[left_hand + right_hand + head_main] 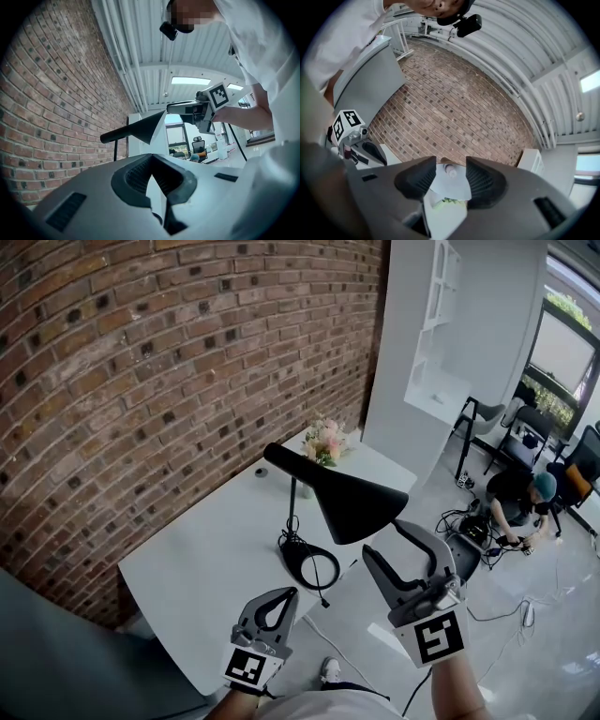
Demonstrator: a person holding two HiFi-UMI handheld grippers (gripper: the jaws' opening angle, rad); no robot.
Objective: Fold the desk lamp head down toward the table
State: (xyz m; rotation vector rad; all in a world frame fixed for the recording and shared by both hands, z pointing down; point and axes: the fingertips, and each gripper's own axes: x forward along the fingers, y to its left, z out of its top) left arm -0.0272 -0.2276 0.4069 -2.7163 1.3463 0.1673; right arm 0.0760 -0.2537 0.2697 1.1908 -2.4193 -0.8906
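From the head view, a smooth white table [187,568] stands along a rough red brick wall [141,381]. On it is a matte black desk lamp: a flat round base [309,563] ringed by a loop of black cable, a thin upright stem [292,507], and a cone-shaped lamp head [347,498] that tapers to a narrow tube and reaches out over the table's near edge. A small bunch of pale pink flowers [325,442] sits at the far end. The right gripper [382,538] is at the wide rim of the cone with its grey jaws spread apart. The left gripper [289,594] hangs lower, near the table edge, with its tips together in a closed loop.

In the left gripper view, the left gripper [151,157] has its ribbed dark pads meeting at the tips with nothing between them. Beyond them the lamp head [140,129] shows in profile, and the right gripper [180,108] is beside its wide end.

In the right gripper view, the right gripper [450,176] has its jaws well apart, one on either side of the lamp head [452,185]. The cone is seen from below, with a white inner surface and a round bulb [450,171]. I cannot tell whether the pads touch the rim. The left gripper [377,154] shows at the left.
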